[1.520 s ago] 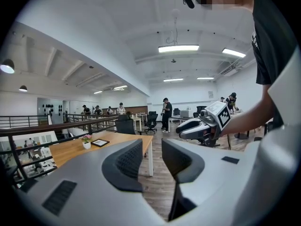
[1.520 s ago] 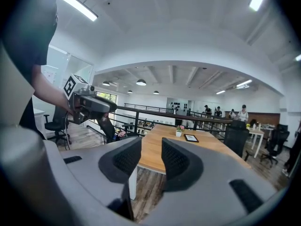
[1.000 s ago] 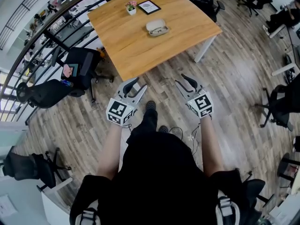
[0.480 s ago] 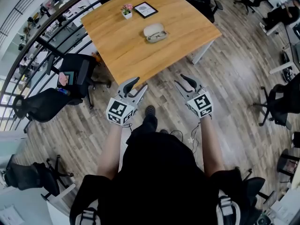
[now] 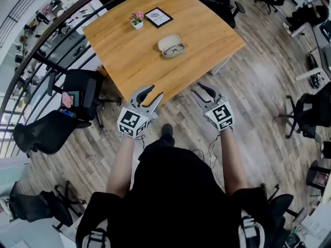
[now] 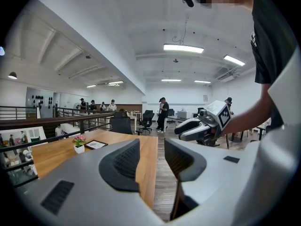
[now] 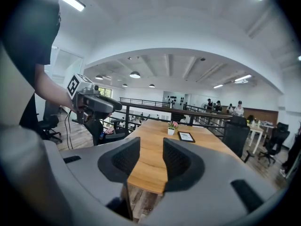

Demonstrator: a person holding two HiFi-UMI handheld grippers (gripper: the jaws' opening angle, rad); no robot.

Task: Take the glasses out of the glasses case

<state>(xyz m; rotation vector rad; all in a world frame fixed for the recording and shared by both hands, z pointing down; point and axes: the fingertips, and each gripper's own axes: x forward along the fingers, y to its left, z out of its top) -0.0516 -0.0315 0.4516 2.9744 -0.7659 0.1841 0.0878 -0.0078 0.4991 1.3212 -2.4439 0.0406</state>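
Nearest: logged left gripper (image 5: 154, 93) at the near edge of the desk (image 5: 124, 66), tips just over the wood; read its fingers (image 6: 126, 160) parted by a modest gap, gripping nothing, only desk edge and floor showing through; logged right gripper (image 5: 197, 90) level with it, just short of the same edge, over floor; read those fingers (image 7: 181, 161) likewise parted and empty.

Further in, near the middle of the desk: found glasses case (image 5: 172, 45) open, lid apparently tipped toward the far side, glasses (image 5: 176, 49) lying in the nearer half; placed it ahead of and between the two grippers, well apart from both; judged neither clearly nearer; took long axis as running left to right in the head view, so broadside to a forward reach; could not find it in either gripper view.

Farthest, by the far left edge: noted potted flower (image 5: 136, 19) and picture frame (image 5: 158, 17), away from the reach line.
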